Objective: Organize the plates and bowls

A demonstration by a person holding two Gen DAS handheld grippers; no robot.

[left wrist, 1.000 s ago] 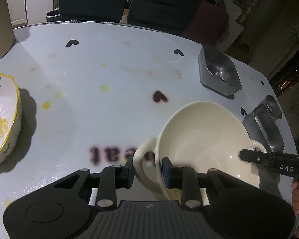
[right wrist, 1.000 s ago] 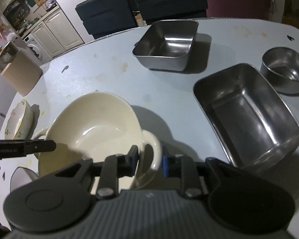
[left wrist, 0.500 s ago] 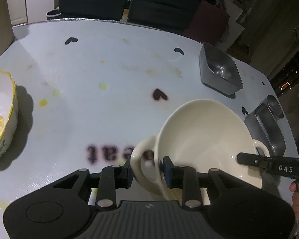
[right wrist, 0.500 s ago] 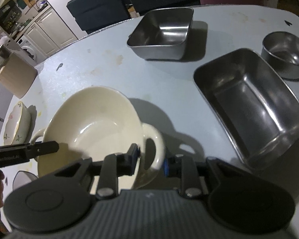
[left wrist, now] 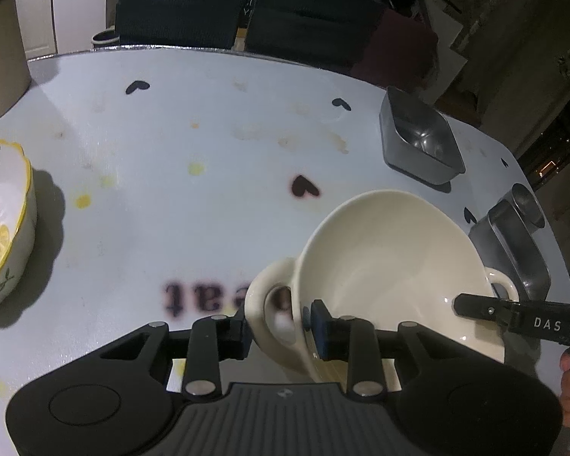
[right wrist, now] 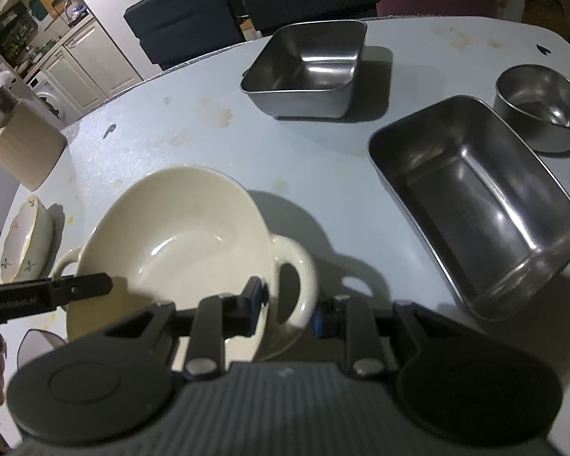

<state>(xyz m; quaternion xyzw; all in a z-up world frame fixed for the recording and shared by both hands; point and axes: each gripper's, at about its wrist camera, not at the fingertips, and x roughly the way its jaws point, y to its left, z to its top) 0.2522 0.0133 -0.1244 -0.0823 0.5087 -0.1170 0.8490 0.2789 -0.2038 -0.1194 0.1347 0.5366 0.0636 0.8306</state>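
Pale blue tabletop (left wrist: 209, 228), printed with black hearts and blotted with yellow stains, fills both views; dark upholstered chairs (left wrist: 178, 3) line its far edge, and a kitchen with white cabinets (right wrist: 83, 57) and a washing machine shows beyond in the right wrist view. Far left of the left gripper (left wrist: 277, 330), a floral scalloped bowl (left wrist: 3, 224) sits near the tabletop's edge. Between the two tools hangs the cream two-handled bowl (left wrist: 391, 266), tilted and lifted off the surface, its shadow falling beneath it. The left gripper's jaws are clamped on the bowl's wall just inside one loop handle; the right gripper (right wrist: 290, 304) has its jaws closed on the opposite side the same way, one finger inside the bowl, the other outside through the handle. Ahead and right of the right jaws stand three steel vessels: a square steel dish (right wrist: 307, 64) farthest off, a rectangular steel pan (right wrist: 475, 205) nearest, and a small round steel cup (right wrist: 539, 106) beyond it.
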